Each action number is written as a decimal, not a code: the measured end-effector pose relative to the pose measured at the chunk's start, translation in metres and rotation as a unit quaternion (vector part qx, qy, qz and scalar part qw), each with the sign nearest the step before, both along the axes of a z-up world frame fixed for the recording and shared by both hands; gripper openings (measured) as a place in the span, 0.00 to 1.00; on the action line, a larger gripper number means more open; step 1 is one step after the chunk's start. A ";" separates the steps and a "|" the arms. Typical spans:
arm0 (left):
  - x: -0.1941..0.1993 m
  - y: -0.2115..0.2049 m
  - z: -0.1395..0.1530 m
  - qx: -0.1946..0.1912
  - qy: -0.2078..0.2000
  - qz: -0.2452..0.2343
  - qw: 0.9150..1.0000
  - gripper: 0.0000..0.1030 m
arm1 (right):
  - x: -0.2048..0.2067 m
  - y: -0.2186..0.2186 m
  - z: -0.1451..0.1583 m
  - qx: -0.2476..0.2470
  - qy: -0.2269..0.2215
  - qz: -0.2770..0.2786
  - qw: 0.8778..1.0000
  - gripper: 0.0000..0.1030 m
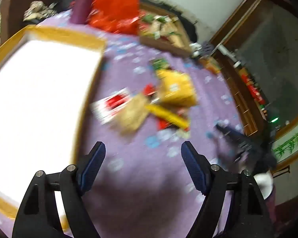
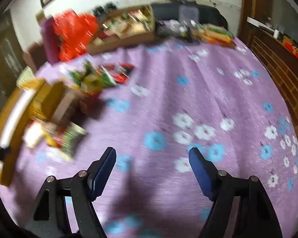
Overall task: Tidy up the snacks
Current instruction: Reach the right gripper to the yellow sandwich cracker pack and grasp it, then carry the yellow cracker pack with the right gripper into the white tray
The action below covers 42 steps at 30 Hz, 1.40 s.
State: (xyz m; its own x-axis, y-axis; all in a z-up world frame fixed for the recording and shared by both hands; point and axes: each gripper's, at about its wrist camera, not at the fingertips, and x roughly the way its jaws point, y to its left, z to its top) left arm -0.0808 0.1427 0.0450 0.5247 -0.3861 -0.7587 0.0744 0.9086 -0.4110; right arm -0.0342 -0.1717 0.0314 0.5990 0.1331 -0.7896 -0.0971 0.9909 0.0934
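Observation:
A pile of snack packets [image 1: 164, 101] lies on the purple flowered cloth [image 1: 141, 158]: a yellow bag [image 1: 176, 87], a tan packet [image 1: 133, 113], a red and white one [image 1: 113, 103]. A yellow-rimmed box with a white inside [image 1: 39, 91] sits left of it. My left gripper [image 1: 143, 148] is open and empty, above the cloth short of the pile. My right gripper [image 2: 152, 152] is open and empty over bare cloth [image 2: 188, 99]; the blurred pile [image 2: 69, 107] and box edge [image 2: 8, 123] lie to its left. The other gripper [image 1: 234, 136] shows at right in the left wrist view.
A red plastic bag [image 1: 117, 8] and a wooden tray of packets [image 1: 164, 31] stand at the far side; they also show in the right wrist view, the bag [image 2: 75, 31] and the tray [image 2: 125, 29]. A wooden cabinet [image 2: 278, 63] is at right.

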 end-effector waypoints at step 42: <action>0.057 -0.070 -0.030 0.196 -0.025 -0.129 0.972 0.30 | 0.028 0.090 0.017 0.096 -0.006 0.088 0.992 0.44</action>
